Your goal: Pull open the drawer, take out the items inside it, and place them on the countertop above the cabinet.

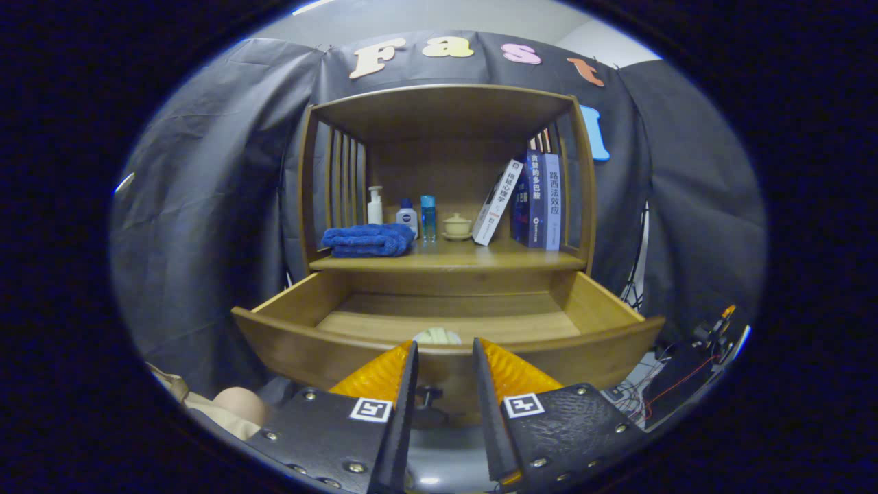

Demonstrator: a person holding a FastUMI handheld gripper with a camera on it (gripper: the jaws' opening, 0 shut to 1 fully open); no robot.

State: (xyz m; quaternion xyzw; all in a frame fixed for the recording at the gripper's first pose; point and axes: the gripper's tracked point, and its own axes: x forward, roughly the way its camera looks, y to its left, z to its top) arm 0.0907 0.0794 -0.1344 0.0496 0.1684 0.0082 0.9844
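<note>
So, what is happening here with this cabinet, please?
A person holds a gripper in front of a wooden cabinet whose drawer is already pulled open. The fingers are apart and hold nothing, and the drawer knob sits between them, untouched. Just beyond the fingertips a pale item lies inside the drawer, partly hidden by the front panel. On the countertop above are a folded blue towel, three small bottles, a lidded cup and some books.

The gripper [444,360] has two wedge-shaped fingers [384,374] with ribbed inner pads, standing apart. Each is mounted on a textured plate studded with silver screws and bearing a square black-and-white marker [371,409].
</note>
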